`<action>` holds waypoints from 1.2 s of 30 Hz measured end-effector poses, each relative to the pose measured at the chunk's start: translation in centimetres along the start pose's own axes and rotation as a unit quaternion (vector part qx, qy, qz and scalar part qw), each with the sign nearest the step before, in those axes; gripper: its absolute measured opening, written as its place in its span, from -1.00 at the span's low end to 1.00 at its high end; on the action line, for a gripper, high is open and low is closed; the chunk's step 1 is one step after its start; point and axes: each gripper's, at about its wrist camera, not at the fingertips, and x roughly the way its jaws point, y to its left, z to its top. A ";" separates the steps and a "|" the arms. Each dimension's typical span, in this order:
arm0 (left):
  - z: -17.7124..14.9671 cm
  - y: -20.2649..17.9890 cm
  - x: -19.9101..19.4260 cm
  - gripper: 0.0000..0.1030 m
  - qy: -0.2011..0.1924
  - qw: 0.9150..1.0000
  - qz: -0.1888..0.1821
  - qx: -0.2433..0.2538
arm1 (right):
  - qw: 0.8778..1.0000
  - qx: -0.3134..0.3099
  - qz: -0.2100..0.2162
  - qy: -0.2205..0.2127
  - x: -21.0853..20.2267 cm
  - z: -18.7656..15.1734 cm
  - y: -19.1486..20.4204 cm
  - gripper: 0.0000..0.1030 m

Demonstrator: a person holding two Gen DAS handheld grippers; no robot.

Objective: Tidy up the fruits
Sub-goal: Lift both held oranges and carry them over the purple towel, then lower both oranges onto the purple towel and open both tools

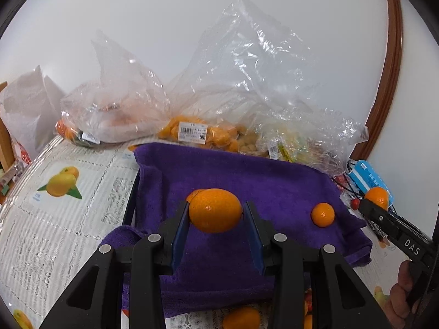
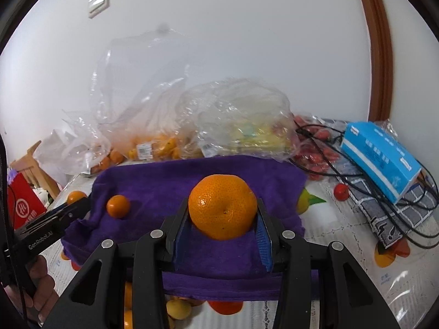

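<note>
Clamped between my left gripper (image 1: pixel 215 213) pads is an oval orange fruit, a kumquat (image 1: pixel 215 210) by its shape, held just above the purple towel (image 1: pixel 274 181). Both blue pads (image 1: pixel 181 227) press its ends, so these jaws stand narrow and loaded. Just behind it I see the edge of another orange fruit (image 1: pixel 193 194), mostly hidden.

On my right gripper (image 2: pixel 222 213) the jaws are likewise closed on a fruit: a round, dimpled mandarin (image 2: pixel 222 205), gripped at its sides and held over the same towel.

One small loose mandarin (image 1: pixel 323 214) lies on the towel, between the two grippers. From the left camera I see the right tool off at the right edge with its orange load; from the right camera the left tool comes in at the left edge, with a hand (image 2: pixel 41 282) on its handle.

Behind the towel, clear plastic bags (image 1: pixel 233 90) are piled against the white wall, with more orange fruit (image 1: pixel 197 133) inside one labelled bag. To the right a blue box (image 2: pixel 380 159) rests on a grey checked cloth (image 2: pixel 384 219), black cables (image 2: pixel 323 137) looping over it, and a small red fruit (image 2: pixel 341 191) sits on the fruit-printed table cover (image 1: pixel 68 192).
</note>
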 end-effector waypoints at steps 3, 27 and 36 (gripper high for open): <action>-0.2 0.0 0.4 -0.27 0.007 1.000 -0.002 -0.002 | 1.000 0.004 -0.006 0.005 0.5 -0.2 -0.5 -0.16; -0.9 -0.1 2.8 -0.27 0.056 0.998 0.006 -0.007 | 0.996 -0.006 -0.004 0.086 5.2 -2.3 0.1 -0.16; -0.9 -0.2 3.6 -0.27 0.075 0.997 0.003 -0.006 | 0.995 -0.011 -0.004 0.095 5.5 -2.7 0.3 -0.16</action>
